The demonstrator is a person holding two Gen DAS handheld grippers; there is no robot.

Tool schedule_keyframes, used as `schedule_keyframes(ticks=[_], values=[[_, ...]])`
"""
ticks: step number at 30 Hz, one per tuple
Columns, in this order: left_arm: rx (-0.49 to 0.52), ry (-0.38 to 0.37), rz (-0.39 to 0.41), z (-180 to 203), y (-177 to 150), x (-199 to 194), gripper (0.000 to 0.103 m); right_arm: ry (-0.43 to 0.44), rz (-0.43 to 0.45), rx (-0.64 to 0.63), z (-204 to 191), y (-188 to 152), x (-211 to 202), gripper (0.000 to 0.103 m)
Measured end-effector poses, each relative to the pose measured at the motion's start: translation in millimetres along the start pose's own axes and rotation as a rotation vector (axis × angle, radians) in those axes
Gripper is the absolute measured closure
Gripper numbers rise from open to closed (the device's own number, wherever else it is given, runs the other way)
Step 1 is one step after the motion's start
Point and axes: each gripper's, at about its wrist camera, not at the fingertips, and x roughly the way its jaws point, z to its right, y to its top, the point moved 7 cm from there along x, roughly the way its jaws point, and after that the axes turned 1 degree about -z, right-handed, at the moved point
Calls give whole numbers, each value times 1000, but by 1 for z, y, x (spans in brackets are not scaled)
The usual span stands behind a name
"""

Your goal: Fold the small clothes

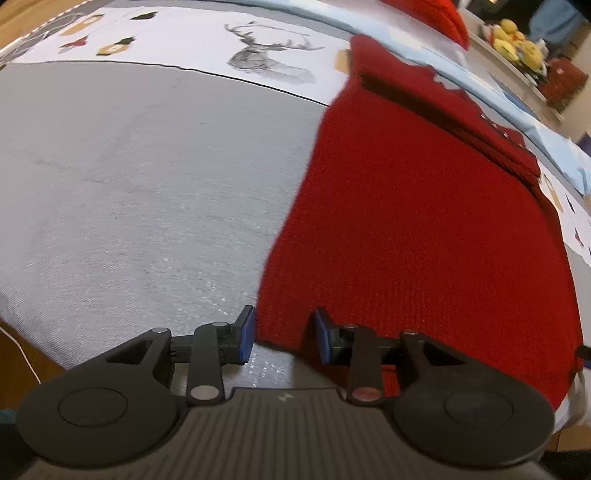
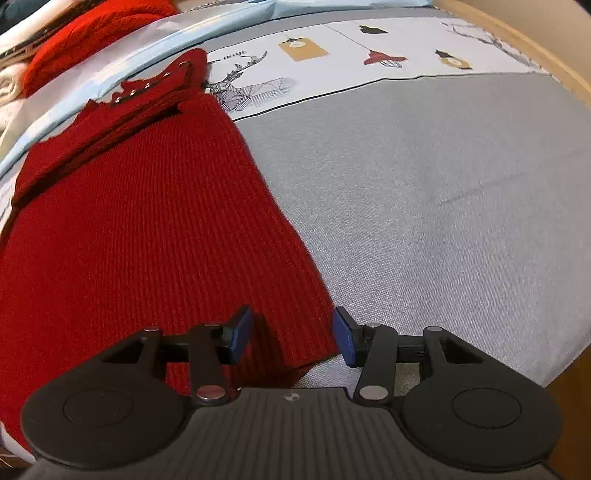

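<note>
A red ribbed knit garment [image 1: 424, 214] lies flat on a grey cloth [image 1: 147, 184], its collar with small studs at the far end. My left gripper [image 1: 284, 334] is open, its blue pads astride the garment's near left corner. In the right wrist view the same garment [image 2: 147, 221] fills the left half. My right gripper [image 2: 291, 339] is open, its blue pads astride the garment's near right corner. Neither gripper pinches the fabric.
The grey cloth [image 2: 424, 203] has a white printed band with deer drawings [image 1: 266, 59] at the far side. Another red knit item [image 2: 85, 33] lies beyond. Yellow objects [image 1: 517, 40] sit on a far shelf. A wooden edge [image 2: 546, 48] borders the right.
</note>
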Motion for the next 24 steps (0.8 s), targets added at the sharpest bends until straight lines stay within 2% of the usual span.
schedule_keyframes(ticks=[1,2,3,4,7,9,10,12,14,15,17,18,19,22,24], values=[[8,-2,1,2,-1,0,80,-3,3,-6,0,0,0,56],[15,-8,1,3,-2,0,85,-5,4,-10,0,0,-1,59],[26,-8,11,5,-1,-3,88,-7,4,-9,2,0,-1,72],[44,0,31,6,0,-7,89,-4,6,-3,5,1,-3,95],[39,-22,107,9,3,-28,90,63,64,59,10,7,-19,98],[19,-41,119,9,4,-34,89,59,104,82,15,10,-30,98],[11,-48,98,9,3,-31,88,61,106,102,19,9,-32,98],[-22,-74,28,7,-1,-20,85,57,73,120,23,5,-26,97],[-56,-73,-19,4,-4,-8,78,49,14,134,24,0,-15,94],[-58,-62,-23,3,-4,-5,72,33,-1,140,25,-2,-11,90],[-59,-49,-22,1,-2,-1,66,10,-8,145,25,-1,-9,74],[-68,-52,-19,0,0,0,65,11,-9,150,25,-1,-8,60],[-80,-51,-15,-2,1,0,65,15,-12,152,24,-1,-7,57],[-111,-50,-17,-8,3,4,65,7,-32,130,20,-2,-2,57],[-93,-47,-16,-6,3,4,67,2,-35,111,17,-2,2,56]])
